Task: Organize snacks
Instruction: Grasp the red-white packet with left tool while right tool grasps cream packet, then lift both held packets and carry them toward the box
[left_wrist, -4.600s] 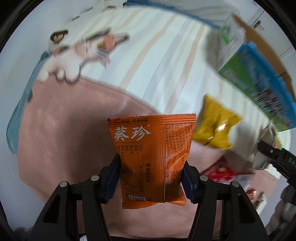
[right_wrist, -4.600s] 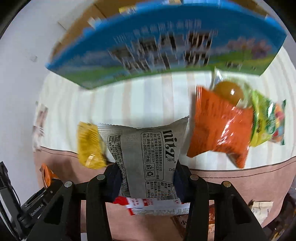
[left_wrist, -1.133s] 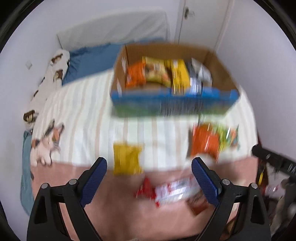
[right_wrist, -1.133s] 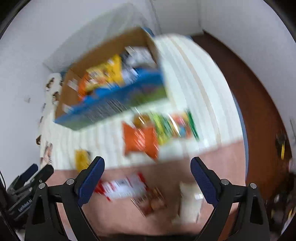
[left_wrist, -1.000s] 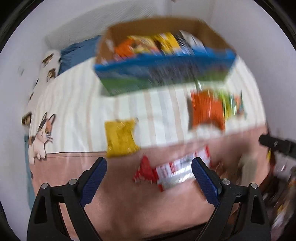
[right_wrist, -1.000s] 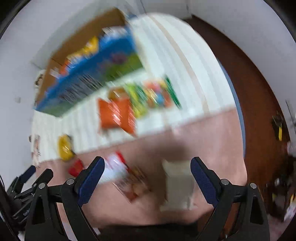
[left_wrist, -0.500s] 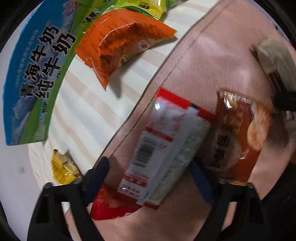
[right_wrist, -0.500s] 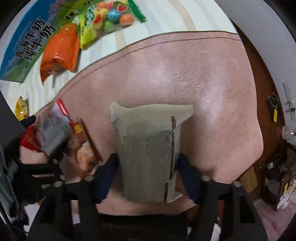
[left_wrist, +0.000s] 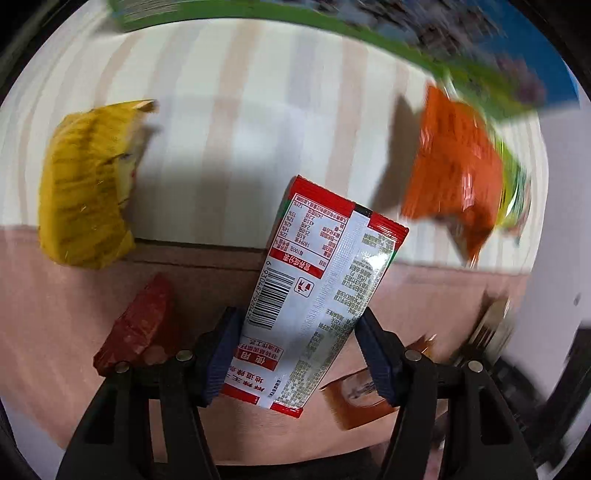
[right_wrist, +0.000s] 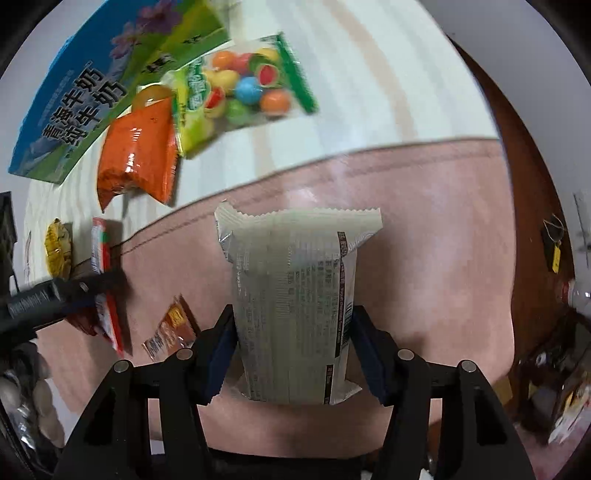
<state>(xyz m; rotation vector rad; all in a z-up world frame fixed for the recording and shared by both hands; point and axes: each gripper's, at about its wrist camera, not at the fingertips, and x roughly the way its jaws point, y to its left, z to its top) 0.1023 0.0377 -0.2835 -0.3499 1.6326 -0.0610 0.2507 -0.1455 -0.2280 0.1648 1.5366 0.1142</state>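
Striped bedding carries scattered snacks below the milk carton. Left claw is closing on the red-and-silver packet; right claw clamps the pale grey packet, both packets pointing toward twelve o'clock, probably for boxing.

Snack packets lie on apparently a bed.

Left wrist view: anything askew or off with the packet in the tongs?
Yes. The red-and-white packet sits tilted between the closing left tongs, top leaning right, not square to the pads. No tear or spill visible. The pale packet in the right tongs sits straight.
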